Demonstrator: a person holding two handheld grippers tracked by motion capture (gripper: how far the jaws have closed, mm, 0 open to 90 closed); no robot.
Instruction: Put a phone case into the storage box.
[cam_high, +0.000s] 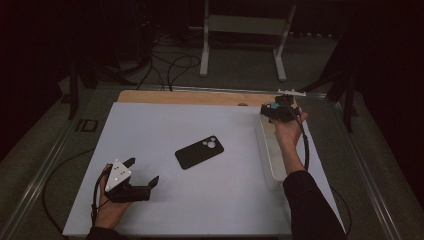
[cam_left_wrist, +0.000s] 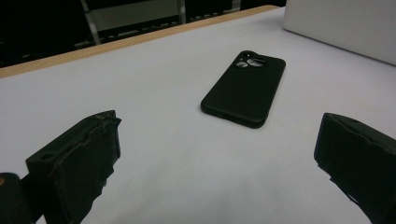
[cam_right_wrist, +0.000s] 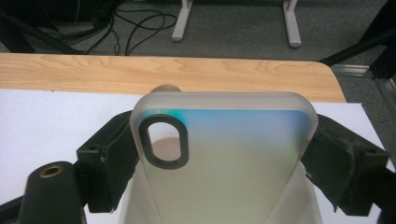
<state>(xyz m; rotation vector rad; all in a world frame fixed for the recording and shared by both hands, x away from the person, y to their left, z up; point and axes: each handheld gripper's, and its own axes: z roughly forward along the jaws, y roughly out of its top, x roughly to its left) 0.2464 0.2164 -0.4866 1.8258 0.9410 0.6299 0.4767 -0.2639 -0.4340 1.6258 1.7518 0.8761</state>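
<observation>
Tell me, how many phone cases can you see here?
2. A black case lies flat mid-table on the white sheet, ahead of the open left gripper. A translucent case is clamped in the right gripper above the white bin, whose inside may hide more.

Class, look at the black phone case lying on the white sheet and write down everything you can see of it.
The black phone case looks matte and rubbery, with rounded corners and a raised camera cut-out at one end showing small round openings. It lies flat, back up, near the middle of the white sheet, set diagonally. Only the sheet touches it. The left hand-held gripper sits open short of it, jaws spread wide and pointing its way.
</observation>
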